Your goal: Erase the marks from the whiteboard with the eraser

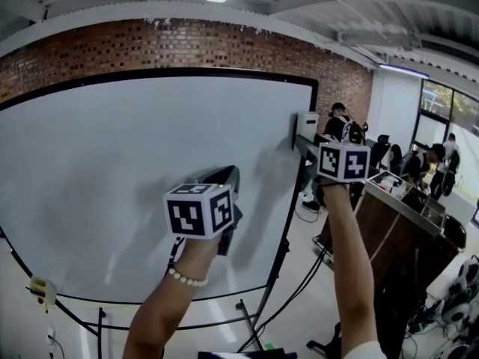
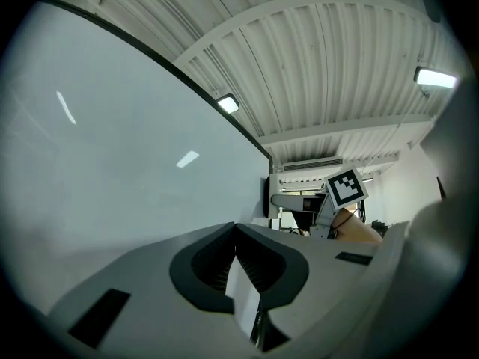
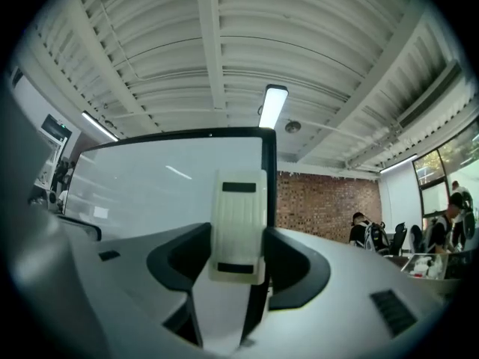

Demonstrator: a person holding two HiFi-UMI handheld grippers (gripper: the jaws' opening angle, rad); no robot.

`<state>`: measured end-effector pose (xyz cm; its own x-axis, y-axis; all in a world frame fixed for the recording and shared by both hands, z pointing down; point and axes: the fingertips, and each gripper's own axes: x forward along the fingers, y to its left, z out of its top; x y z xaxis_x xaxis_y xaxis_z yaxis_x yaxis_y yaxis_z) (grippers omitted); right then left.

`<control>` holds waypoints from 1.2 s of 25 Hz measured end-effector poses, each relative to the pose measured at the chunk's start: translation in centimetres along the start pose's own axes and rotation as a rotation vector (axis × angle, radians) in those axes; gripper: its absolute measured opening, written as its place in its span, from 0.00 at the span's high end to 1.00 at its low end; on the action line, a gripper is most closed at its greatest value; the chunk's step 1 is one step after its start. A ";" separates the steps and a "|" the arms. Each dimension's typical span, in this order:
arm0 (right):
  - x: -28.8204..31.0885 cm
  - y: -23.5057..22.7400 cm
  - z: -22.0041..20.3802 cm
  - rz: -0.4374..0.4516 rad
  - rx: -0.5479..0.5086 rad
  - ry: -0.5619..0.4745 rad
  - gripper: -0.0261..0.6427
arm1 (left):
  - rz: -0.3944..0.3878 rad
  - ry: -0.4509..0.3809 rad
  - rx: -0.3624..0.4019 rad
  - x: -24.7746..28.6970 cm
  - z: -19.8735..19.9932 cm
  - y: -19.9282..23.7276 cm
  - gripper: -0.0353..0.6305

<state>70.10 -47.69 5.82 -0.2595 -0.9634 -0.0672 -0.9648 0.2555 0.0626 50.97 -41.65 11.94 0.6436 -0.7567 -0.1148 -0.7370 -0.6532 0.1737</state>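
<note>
The whiteboard (image 1: 127,170) fills the left and middle of the head view, and I see no marks on its white face. My right gripper (image 1: 305,145) is up at the board's right edge, shut on a white eraser (image 1: 307,123). In the right gripper view the eraser (image 3: 239,223) stands upright between the dark pads, in front of the board's black right frame (image 3: 269,155). My left gripper (image 1: 229,179) is held close to the board's lower middle, shut with nothing in it. Its jaws (image 2: 236,234) meet in the left gripper view, beside the whiteboard (image 2: 112,148).
The board stands on a black wheeled frame (image 1: 277,268) with cables on the floor. A brown counter (image 1: 397,223) and seated people (image 1: 340,122) are at the right. A small yellowish object (image 1: 41,290) hangs at the board's lower left. A brick wall (image 1: 187,43) is behind.
</note>
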 end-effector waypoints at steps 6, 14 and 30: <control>-0.1 0.4 -1.0 0.003 0.026 0.008 0.59 | 0.036 0.005 -0.014 -0.8 -1.2 0.6 0.97; 0.2 6.2 -1.4 0.017 0.002 0.003 0.59 | 0.139 -0.008 -0.014 -3.5 -1.4 3.3 0.96; 2.5 28.2 -1.1 0.074 -0.005 0.008 0.59 | 0.246 -0.005 -0.021 -20.2 1.1 14.9 0.97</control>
<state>42.34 -42.98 8.49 -0.3296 -0.9426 -0.0539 -0.9428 0.3256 0.0721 26.76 -36.08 15.79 0.4446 -0.8929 -0.0716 -0.8666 -0.4489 0.2177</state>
